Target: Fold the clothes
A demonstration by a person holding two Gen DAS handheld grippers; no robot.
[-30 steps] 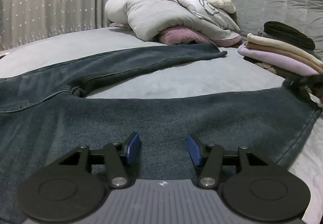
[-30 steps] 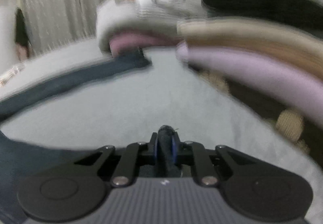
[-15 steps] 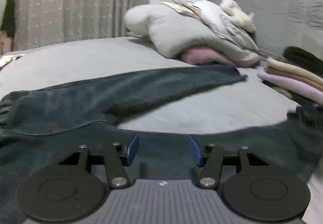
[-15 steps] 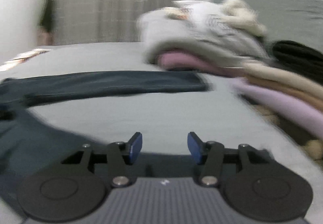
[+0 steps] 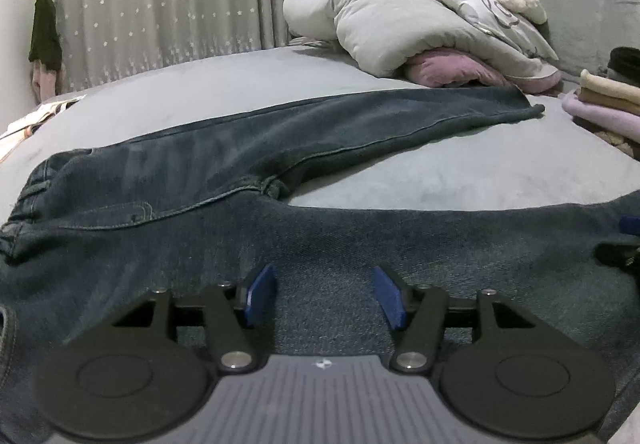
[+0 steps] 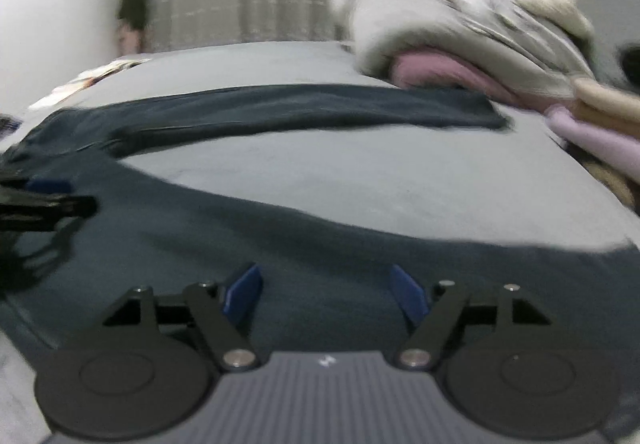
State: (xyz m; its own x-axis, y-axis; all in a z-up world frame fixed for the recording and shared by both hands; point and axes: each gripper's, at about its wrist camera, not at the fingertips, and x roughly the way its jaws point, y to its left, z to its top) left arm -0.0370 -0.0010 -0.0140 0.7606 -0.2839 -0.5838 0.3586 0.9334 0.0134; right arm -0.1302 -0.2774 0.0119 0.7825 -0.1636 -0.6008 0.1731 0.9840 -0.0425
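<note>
Jeans flat on bed, both tools over near leg.
My left gripper [image 5: 324, 294] and right gripper [image 6: 326, 292] are spread, empty, over the jeans [image 5: 280, 148].

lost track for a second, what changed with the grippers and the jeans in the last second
The right gripper, shut on dark fabric a second ago, has let go and now hovers open over the near leg of the dark blue denim jeans, having swung left from the stack of folded clothes. The left gripper stayed open over the same leg. The far leg stayed flat on the grey bed.
</note>
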